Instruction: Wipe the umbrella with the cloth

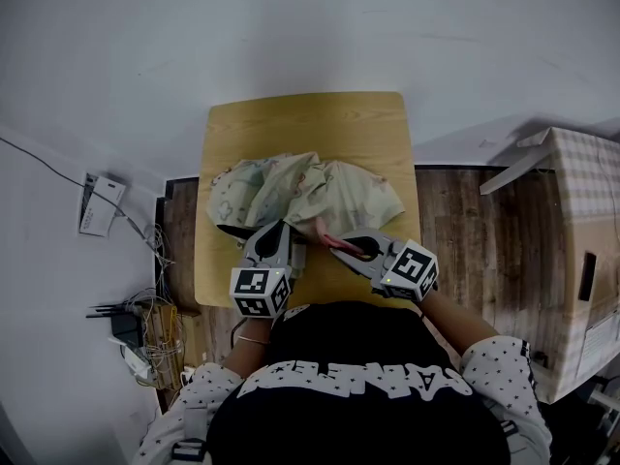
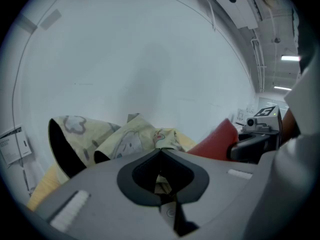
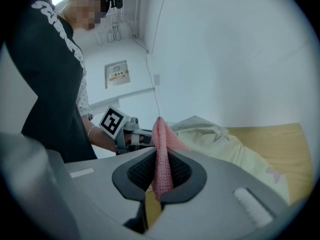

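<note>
a: why is the umbrella (image 1: 291, 192) pinched in the closed left gripper (image 1: 290, 230)?
b: likely so it is held steady on the table (image 1: 300, 114). the cloth (image 3: 160, 139) is clamped in the right gripper (image 1: 341, 245), just beside it, for wiping.

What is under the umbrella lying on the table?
Only the wooden table shows around the umbrella. Whatever lies beneath its crumpled canopy, including any shaft or handle, is covered by the fabric.

Head view overhead, gripper views low (sharing umbrella (image 1: 300, 192))
</note>
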Demonstrator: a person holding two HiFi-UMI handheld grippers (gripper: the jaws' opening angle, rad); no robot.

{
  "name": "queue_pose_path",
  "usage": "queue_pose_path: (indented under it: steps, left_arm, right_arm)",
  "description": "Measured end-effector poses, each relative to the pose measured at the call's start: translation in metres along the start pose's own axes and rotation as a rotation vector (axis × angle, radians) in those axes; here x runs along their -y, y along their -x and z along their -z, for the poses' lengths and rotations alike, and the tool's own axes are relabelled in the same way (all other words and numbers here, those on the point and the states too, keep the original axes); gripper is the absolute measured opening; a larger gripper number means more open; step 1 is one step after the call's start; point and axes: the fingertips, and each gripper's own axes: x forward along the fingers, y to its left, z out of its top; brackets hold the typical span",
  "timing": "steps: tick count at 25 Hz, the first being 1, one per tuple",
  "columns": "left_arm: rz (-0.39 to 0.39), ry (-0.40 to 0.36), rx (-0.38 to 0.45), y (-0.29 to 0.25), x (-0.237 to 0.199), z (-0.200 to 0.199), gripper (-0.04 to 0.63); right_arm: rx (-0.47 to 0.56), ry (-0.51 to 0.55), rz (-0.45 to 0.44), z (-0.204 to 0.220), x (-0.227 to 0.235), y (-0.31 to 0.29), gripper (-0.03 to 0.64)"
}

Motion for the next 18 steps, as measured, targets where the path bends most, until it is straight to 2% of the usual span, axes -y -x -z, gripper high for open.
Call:
queue_pose_path:
  steps: [3,7,11,15,18]
  left_arm:
    - [-0.003,0.002,0.0,-0.001,-0.001,-0.001,0.001]
    - [-0.011,0.007,-0.001,-0.001,-0.002,0.0,0.002]
    - [-0.017,0.014,-0.007,-0.001,-0.003,0.003,0.002]
    - [-0.031,0.021,-0.007,-0.002,-0.006,0.001,0.0]
    - [-0.032,0.018,-0.008,-0.001,-0.007,0.001,0.002]
  right_arm:
    - [0.048,-0.001,0.101,-0.012,0.028,0.011,0.034]
    - [-0.035,0.086,0.273,-0.015,0.068,0.017,0.034]
    - [-0.04,0.117,0.324,-0.027,0.092,0.019,0.034]
    - [-0.101,0.142,0.423,-0.03,0.126,0.022,0.034]
    - [-0.133,0.163,0.455,-0.03,0.145,0.023,0.034]
